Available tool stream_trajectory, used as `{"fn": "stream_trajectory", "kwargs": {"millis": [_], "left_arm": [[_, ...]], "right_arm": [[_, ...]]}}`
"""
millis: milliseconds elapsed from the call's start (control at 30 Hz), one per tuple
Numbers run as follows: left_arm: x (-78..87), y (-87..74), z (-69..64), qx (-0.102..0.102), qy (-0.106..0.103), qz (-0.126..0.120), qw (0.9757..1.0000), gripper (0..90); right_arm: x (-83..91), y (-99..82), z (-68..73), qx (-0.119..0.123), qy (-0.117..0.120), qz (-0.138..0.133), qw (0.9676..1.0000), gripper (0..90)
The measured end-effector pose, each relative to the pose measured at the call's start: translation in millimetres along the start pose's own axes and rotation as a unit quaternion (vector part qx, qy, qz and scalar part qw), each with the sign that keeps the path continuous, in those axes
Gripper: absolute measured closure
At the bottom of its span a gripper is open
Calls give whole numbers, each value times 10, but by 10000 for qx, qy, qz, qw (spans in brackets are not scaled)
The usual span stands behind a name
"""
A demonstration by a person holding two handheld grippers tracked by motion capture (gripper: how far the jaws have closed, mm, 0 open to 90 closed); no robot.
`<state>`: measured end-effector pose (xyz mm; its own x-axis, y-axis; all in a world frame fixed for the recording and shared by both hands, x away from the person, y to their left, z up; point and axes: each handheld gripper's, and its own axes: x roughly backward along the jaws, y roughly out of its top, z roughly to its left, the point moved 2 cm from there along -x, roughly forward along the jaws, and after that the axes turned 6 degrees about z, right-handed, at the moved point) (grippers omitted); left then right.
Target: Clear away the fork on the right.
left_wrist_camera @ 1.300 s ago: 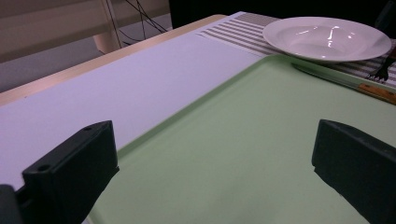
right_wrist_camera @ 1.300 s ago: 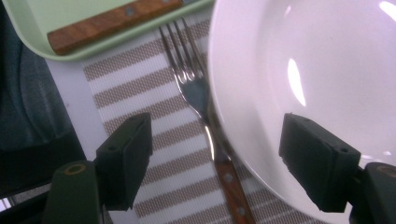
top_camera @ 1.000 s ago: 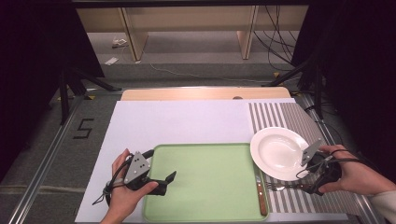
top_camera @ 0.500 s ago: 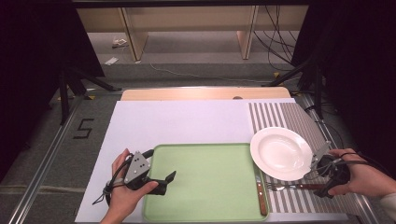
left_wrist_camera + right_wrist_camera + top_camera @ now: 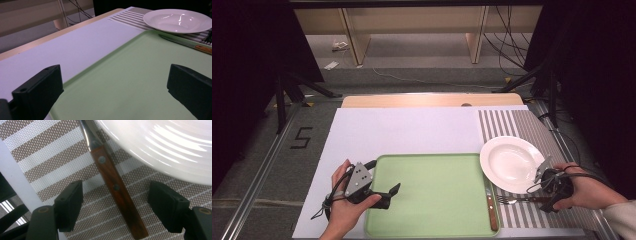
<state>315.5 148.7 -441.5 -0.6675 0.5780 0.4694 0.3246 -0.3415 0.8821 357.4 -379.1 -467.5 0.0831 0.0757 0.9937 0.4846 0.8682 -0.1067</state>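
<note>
- Right gripper view: your right gripper [image 5: 115, 206] has its jaws spread wide, one on each side of the fork's wooden handle [image 5: 117, 192]; neither pad touches it. The jaws have just been closing a little, with that handle between them.
- The fork [image 5: 518, 199] lies on the striped placemat [image 5: 512, 125], just beside the near rim of the white plate [image 5: 511, 163], between the tray and your right hand [image 5: 584, 192].
- Left gripper view: your left gripper [image 5: 113, 91] has its jaws wide apart with nothing between them, poised over the near left corner of the green tray [image 5: 140, 82].
- High view: your left hand [image 5: 344, 207] sits at the tray's left edge.
- A knife [image 5: 490, 210] with a wooden handle lies along the tray's right edge.
</note>
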Motion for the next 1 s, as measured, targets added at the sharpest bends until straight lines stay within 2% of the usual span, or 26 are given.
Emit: {"fn": "stream_trajectory", "kwargs": {"millis": [100,200,300,333,500,633,667,700,733,800,867,933,1000], "left_arm": [[3,4,-2,-12,-3,0,10000,0],[0,3,-4,-13,-4,8,10000,0],[-1,5,-5,-13,-2,4,10000,0],[-1,5,-6,-11,-2,3,10000,0],[1,5,-5,-9,-10,-10,10000,0],[2,6,-8,-10,-11,-16,10000,0],[2,6,-9,-22,-12,-13,10000,0],[1,6,-10,-18,-26,-13,10000,0],[0,4,-11,-21,-35,-4,10000,0],[1,5,-11,-21,-31,-4,10000,0],[2,5,-11,-20,-31,-14,10000,0],[3,4,-11,-20,-31,-14,10000,0],[1,4,-11,-17,-36,-9,10000,0]], "right_arm": [[-17,5,-2,81,-40,-36,10000,307],[-8,15,4,82,-30,61,9999,313],[-16,31,11,108,-117,56,9999,327],[-15,48,16,180,-194,66,9996,328],[-17,80,27,245,-235,136,9993,334],[-8,113,40,430,-244,232,9985,363],[-5,127,52,530,-242,254,9980,392],[-5,127,52,530,-242,254,9980,392],[6,140,72,625,-268,277,9973,454],[14,150,92,762,-291,270,9963,506],[15,152,107,773,-298,287,9961,527],[19,154,129,928,-321,291,9947,580],[21,154,140,952,-316,299,9945,611]]}}
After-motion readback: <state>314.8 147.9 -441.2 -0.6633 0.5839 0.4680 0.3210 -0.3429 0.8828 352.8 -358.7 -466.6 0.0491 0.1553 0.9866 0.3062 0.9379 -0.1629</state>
